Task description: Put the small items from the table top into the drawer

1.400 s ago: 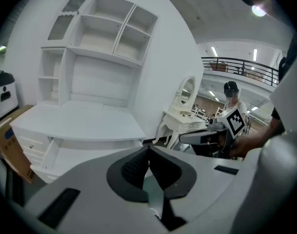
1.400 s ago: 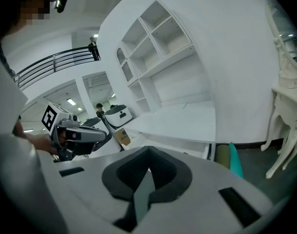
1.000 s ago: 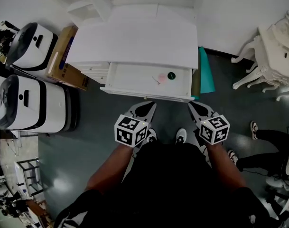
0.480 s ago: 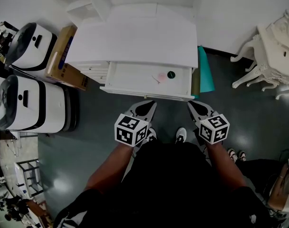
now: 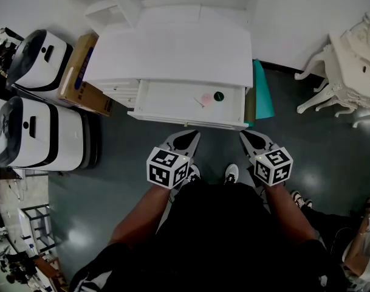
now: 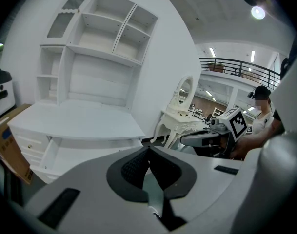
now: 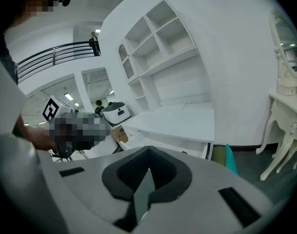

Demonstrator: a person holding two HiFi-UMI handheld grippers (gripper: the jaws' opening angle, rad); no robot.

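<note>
The white table [image 5: 172, 50] has a bare top, and its drawer [image 5: 166, 99] stands pulled out toward me. Inside the drawer lie a small pink item [image 5: 205, 98] and a dark round item [image 5: 219, 96]. My left gripper [image 5: 185, 140] and right gripper [image 5: 256, 141] hang side by side in front of the drawer, close to my body and short of its front edge. Both are shut with nothing between the jaws. In the left gripper view the left gripper [image 6: 148, 151] points at the table [image 6: 75, 121]. In the right gripper view the right gripper [image 7: 148, 154] points at the table [image 7: 177, 121].
Two white-and-black machines [image 5: 39, 132] and a cardboard box [image 5: 81, 72] stand left of the table. A teal object [image 5: 262, 93] leans at its right side. An ornate white dressing table [image 5: 349, 72] is at the far right. A person [image 5: 361, 242] is at the lower right.
Both grippers have barely moved. The person at the right has shifted toward the lower right corner of the head view.
</note>
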